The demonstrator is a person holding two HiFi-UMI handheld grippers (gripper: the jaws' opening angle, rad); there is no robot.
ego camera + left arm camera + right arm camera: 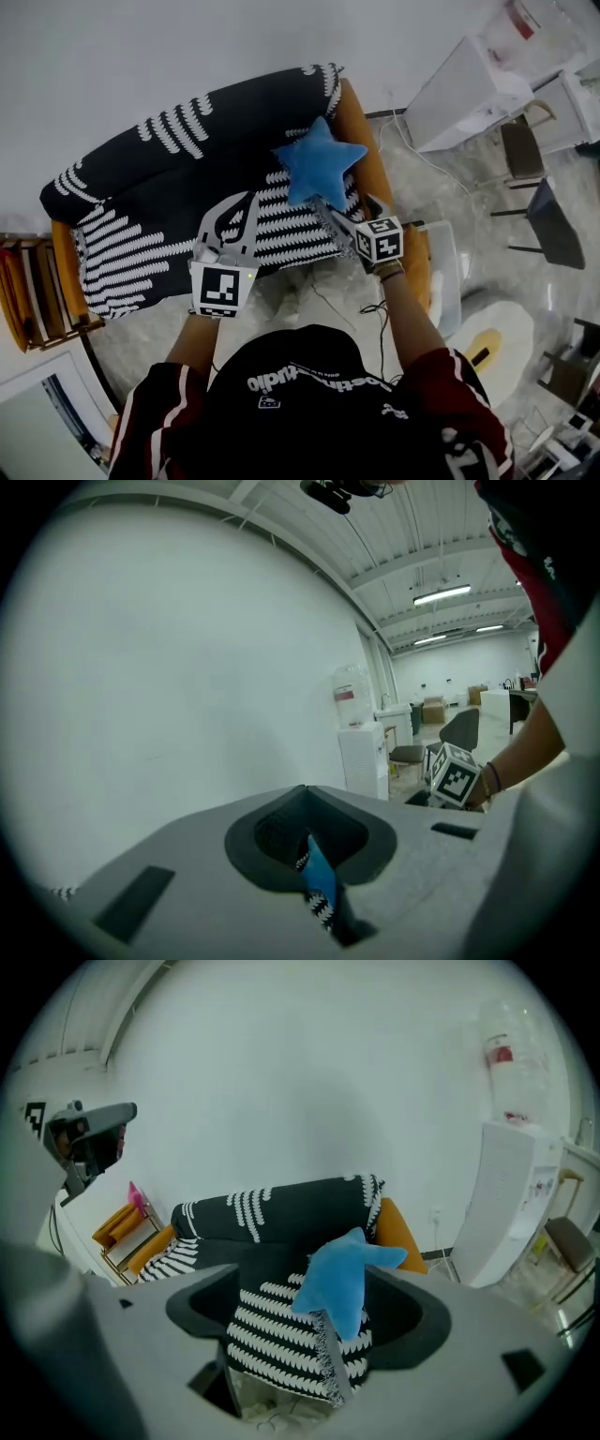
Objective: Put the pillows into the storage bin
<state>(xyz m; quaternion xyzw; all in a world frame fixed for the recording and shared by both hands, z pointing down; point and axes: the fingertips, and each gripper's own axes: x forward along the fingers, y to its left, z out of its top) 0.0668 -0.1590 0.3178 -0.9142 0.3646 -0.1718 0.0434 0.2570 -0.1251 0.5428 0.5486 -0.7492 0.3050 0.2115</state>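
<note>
right gripper [330, 1335] pinching pillow [317, 167] by one tip | left gripper [319, 892] closed, empty | looks soft, light, squishy; tips grab easiest

Head view: the front edge of the surface [141, 272] is hidden behind the person's head [300, 361], the left tool [246, 202] and the right tool [324, 202]. Right tool's tips lie under the star pillow [314, 164], and that pillow's lower point is covered. The shelf [28, 291] off the surface's left edge is cut by the frame; its contents are too small to tell.

Left gripper view: 1 strip of blue and striped cloth [319, 888] shows in the jaw slit. Which item it belongs to, cannot tell.
</note>
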